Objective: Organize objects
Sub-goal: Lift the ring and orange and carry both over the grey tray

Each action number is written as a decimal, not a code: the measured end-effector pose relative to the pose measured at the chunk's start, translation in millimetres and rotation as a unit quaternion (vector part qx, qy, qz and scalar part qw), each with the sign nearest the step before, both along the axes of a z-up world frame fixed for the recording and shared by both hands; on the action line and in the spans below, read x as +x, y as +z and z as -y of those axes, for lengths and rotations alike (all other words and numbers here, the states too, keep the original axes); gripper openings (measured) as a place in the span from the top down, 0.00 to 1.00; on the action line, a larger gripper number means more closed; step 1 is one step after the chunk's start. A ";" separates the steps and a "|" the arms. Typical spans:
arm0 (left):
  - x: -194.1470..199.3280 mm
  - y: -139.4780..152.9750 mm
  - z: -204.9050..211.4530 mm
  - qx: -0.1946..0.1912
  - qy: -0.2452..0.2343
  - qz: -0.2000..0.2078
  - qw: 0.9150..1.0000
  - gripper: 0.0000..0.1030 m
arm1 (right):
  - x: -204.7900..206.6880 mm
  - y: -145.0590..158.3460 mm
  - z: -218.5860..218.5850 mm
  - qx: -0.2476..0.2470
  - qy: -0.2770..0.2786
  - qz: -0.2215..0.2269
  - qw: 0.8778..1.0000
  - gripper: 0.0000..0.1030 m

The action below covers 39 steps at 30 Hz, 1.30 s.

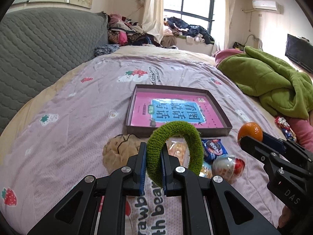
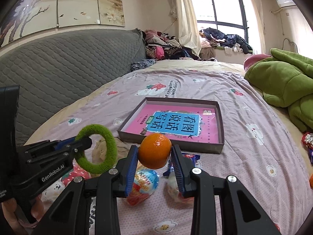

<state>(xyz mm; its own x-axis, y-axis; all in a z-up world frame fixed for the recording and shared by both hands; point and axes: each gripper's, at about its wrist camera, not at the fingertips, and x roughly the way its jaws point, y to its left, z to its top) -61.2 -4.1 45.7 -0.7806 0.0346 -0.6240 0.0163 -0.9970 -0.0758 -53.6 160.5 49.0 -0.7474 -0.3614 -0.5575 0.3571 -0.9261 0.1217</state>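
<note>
My left gripper (image 1: 153,148) is shut on a fuzzy green ring (image 1: 176,131), held up above the bed; the ring (image 2: 109,146) and that gripper (image 2: 89,142) also show at the left of the right wrist view. My right gripper (image 2: 154,152) is shut on an orange (image 2: 155,150), lifted over the snacks; the same orange (image 1: 250,132) and right gripper (image 1: 244,140) appear at the right of the left wrist view. Ahead of both lies a shallow brown box (image 1: 228,130) (image 2: 220,148) with a pink book (image 1: 172,111) (image 2: 176,123) flat inside it.
On the pink bedsheet (image 1: 78,107) lie a tan plush piece (image 1: 117,150), a blue snack packet (image 1: 214,149), a foil-wrapped toy egg (image 1: 228,166) (image 2: 144,184) and more wrapped sweets (image 1: 283,125). A green blanket (image 1: 273,86) is heaped at the right, a grey quilted headboard (image 1: 39,49) at the left.
</note>
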 end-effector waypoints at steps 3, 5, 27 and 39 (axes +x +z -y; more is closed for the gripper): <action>-6.6 2.1 -3.2 -0.002 -0.003 0.000 1.000 0.88 | -5.9 0.8 -4.0 0.000 -0.005 0.001 1.000 0.66; -10.7 3.4 -5.5 -0.003 -0.003 -0.002 1.000 0.88 | -8.7 2.5 -5.6 -0.004 -0.004 0.001 1.000 0.66; -69.0 21.0 -12.1 -0.011 0.004 0.004 1.000 0.87 | -59.5 21.8 -8.9 0.004 0.015 -0.017 1.000 0.66; -117.5 14.7 -15.3 -0.015 0.006 0.028 0.999 0.87 | -104.8 2.1 -24.9 0.009 0.013 0.015 1.000 0.66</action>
<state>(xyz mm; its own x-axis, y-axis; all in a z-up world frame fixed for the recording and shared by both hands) -178.7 11.2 60.4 -0.7447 0.0065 -0.6673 0.0308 -0.9986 -0.0441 -158.4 185.4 51.1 -0.7209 -0.3696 -0.5863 0.3772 -0.9189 0.1155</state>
